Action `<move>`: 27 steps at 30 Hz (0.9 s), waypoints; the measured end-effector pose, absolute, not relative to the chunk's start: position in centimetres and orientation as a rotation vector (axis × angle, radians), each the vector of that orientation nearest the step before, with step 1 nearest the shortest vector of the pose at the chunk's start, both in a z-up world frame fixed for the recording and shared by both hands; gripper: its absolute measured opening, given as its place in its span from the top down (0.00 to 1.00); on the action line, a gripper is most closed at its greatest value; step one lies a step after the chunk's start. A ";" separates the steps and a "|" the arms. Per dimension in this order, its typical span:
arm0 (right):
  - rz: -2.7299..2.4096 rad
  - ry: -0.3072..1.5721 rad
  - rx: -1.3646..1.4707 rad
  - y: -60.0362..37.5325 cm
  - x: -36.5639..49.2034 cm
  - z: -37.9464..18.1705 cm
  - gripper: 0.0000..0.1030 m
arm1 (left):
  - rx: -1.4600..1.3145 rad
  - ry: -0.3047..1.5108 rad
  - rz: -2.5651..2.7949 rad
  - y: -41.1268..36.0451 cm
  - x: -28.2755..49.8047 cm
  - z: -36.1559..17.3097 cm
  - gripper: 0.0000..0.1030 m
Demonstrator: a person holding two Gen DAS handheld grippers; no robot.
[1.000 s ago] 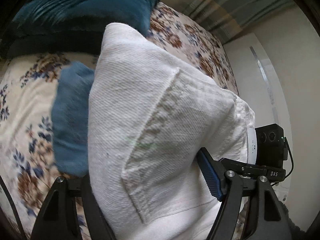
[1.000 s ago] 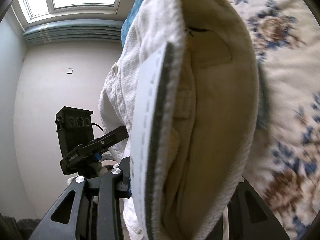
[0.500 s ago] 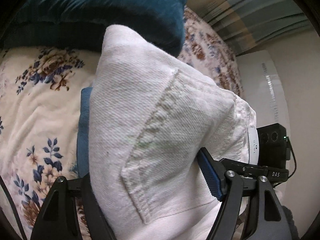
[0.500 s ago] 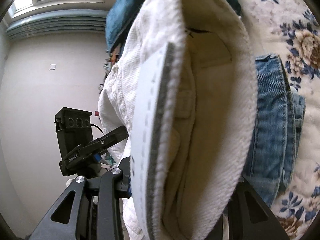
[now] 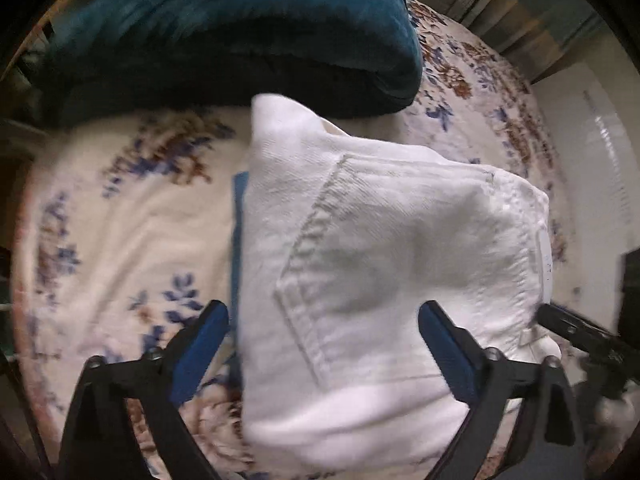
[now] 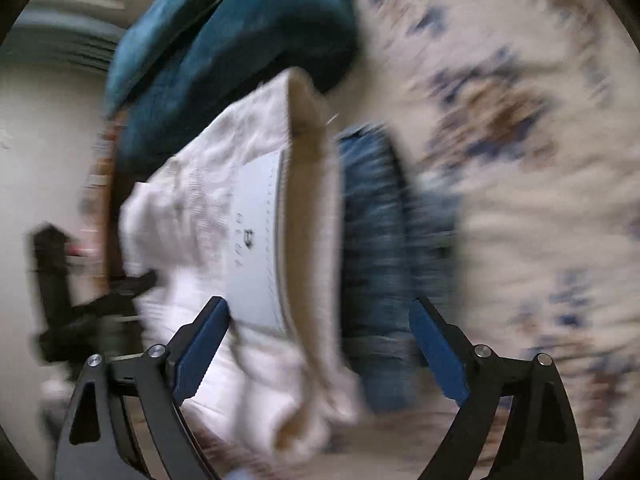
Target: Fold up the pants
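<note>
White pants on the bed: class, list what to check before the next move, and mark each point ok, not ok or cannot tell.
1. Left tool released: ok, its jaws have just been opening and stand clear of the white pants.
2. Right tool released: ok, jaws have just been opening, pads off the cloth.
3. White pants rest on the blue jeans: ok.
4. Edges lined up with the jeans: cannot tell, blurred.
5. Pants clear of the teal blanket: cannot tell.
</note>
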State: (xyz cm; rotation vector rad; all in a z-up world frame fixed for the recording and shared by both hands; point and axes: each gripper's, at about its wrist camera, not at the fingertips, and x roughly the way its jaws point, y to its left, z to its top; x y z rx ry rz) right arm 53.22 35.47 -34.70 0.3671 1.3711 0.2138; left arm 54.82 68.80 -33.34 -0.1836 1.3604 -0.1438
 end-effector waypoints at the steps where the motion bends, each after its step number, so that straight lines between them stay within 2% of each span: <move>1: 0.160 1.345 0.285 35.9 51.9 -33.1 0.09 | -0.157 1.342 -0.119 68.5 53.9 -32.4 0.05; 6: -0.020 1.242 0.072 37.3 46.0 -27.5 0.08 | -0.096 1.255 -0.031 68.1 49.3 -28.6 0.05; 17: -0.068 1.098 -0.022 40.0 35.2 -17.2 0.06 | -0.039 1.112 0.038 66.3 36.5 -18.1 0.05; 27: -0.015 0.972 -0.027 39.8 23.7 -5.3 0.06 | -0.014 0.979 0.045 65.2 26.5 -8.5 0.05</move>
